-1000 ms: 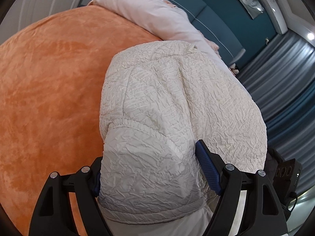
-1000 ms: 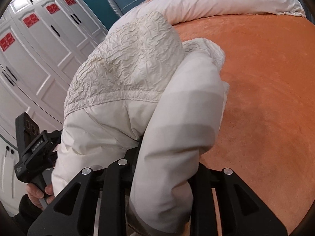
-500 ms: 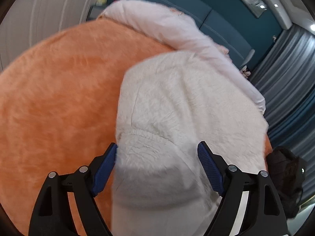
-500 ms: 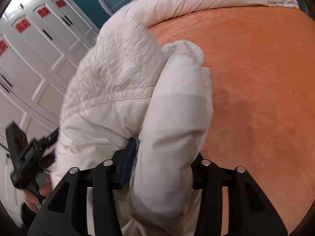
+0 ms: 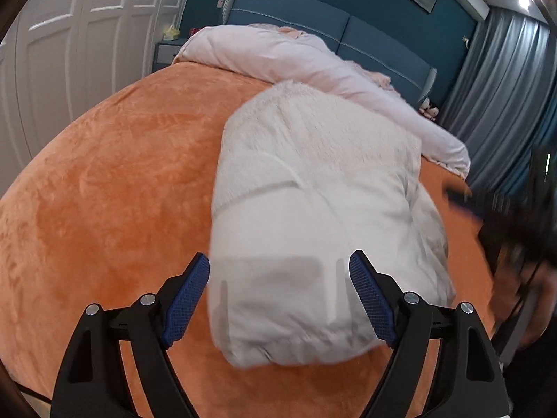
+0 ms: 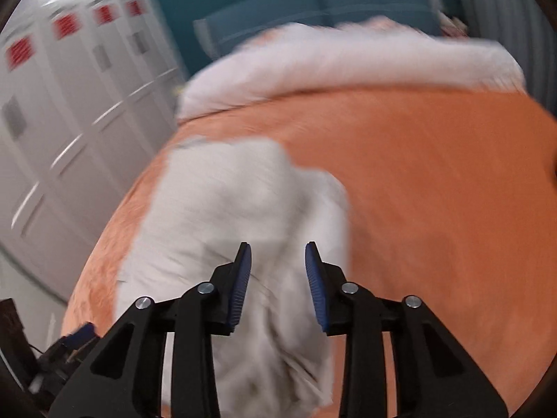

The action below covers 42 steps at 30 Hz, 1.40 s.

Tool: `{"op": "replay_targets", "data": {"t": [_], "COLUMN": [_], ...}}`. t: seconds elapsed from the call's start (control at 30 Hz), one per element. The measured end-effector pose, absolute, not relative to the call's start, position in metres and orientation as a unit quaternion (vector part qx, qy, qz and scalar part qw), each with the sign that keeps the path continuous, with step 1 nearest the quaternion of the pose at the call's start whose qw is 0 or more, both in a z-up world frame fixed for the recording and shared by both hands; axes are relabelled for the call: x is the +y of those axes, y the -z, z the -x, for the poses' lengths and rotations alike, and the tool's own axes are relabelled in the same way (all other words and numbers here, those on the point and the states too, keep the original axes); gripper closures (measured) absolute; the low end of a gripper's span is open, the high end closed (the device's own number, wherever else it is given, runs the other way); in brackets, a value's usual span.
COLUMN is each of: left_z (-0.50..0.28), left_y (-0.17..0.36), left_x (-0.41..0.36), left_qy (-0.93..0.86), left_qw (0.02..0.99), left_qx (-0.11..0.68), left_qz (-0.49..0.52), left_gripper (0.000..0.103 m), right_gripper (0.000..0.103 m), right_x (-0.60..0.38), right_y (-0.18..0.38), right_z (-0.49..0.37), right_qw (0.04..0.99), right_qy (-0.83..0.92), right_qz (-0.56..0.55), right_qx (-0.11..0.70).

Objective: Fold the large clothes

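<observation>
Garment count: one white jacket [image 5: 313, 209], folded into a thick bundle; crinkled quilted part on the far half, smooth part on the near half.
Garment place: lying on the orange bedspread [image 5: 115, 188], towards the foot of the bed, its far end close to the pale duvet [image 5: 296, 59] rolled along the head of the bed.
Left hand-held gripper [image 5: 278, 292]: jaws wide, two blue pads either side of the bundle's near end; neither pad presses on the cloth; nothing gripped.
Right hand-held gripper [image 6: 277, 278]: jaws narrow and closing; jacket cloth [image 6: 222, 216] is seen through the gap between the pads, but the pads stand clear of it; picture much blurred by motion.
Gripper count: two; each has two black fingers with blue ribbed pads.
Cross-view: right hand-held gripper shows as a dark smear at the right edge of the left wrist view [image 5: 515, 223]; left one is a dark shape in the bottom-left corner of the right wrist view [image 6: 52, 355].
Bedding count: one bedspread, one duvet.
Headboard [image 5: 313, 17]: blue, two padded panels.
Wardrobe [image 6: 69, 104]: white panelled doors; four red squares on the upper panels, their marks too blurred to read.
Curtains [image 5: 504, 97]: grey-blue, right of the bed.
Writing, brands: none readable anywhere.
</observation>
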<state>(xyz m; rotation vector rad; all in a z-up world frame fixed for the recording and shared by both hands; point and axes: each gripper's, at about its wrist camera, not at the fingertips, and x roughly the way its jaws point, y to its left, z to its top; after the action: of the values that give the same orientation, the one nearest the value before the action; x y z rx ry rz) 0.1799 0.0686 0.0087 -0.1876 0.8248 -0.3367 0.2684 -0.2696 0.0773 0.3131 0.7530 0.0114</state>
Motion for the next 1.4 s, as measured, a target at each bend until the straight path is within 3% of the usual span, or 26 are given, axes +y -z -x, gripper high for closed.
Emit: {"op": "replay_targets", "data": {"t": [0.13,0.3,0.5,0.8,0.87,1.07,1.27,1.4], "left_z": [-0.187,-0.2,-0.219,-0.229,-0.223,-0.201,-0.196,-0.182], "left_y": [0.014,0.031,0.045,0.059,0.049,0.027,0.032,0.022], "left_x": [0.063,0.072,0.062,0.055,0.056,0.057,0.055,0.055], "left_qy": [0.115,0.08,0.105,0.112,0.097,0.067,0.038,0.035], "left_qw": [0.892,0.896,0.891,0.883,0.886,0.9,0.897,0.898], "left_qx": [0.429,0.427,0.433,0.445,0.446,0.429,0.438,0.437], "left_qz": [0.086,0.09,0.091,0.098,0.083,0.041,0.032,0.033], "left_gripper": [0.017,0.006,0.005,0.005,0.005,0.008,0.007,0.009], "right_gripper": [0.088,0.093,0.095,0.096,0.09,0.09,0.093,0.091], "right_x": [-0.241,-0.256,-0.262,-0.269,-0.268,-0.241,-0.202,-0.192], "right_y": [-0.089,-0.041,0.018,0.025,-0.003,-0.062,0.005,-0.007], "right_z": [-0.325,-0.374,-0.375,-0.385,-0.371,-0.278,-0.243,-0.224], "right_qw": [0.929,0.917,0.912,0.903,0.905,0.911,0.872,0.875], "right_qy": [-0.036,0.018,0.046,0.04,0.038,-0.044,-0.055,-0.04], "right_qz": [-0.091,-0.105,-0.115,-0.128,-0.137,-0.129,-0.086,-0.057], "right_qx": [0.358,0.385,0.391,0.408,0.402,0.388,0.48,0.479]}}
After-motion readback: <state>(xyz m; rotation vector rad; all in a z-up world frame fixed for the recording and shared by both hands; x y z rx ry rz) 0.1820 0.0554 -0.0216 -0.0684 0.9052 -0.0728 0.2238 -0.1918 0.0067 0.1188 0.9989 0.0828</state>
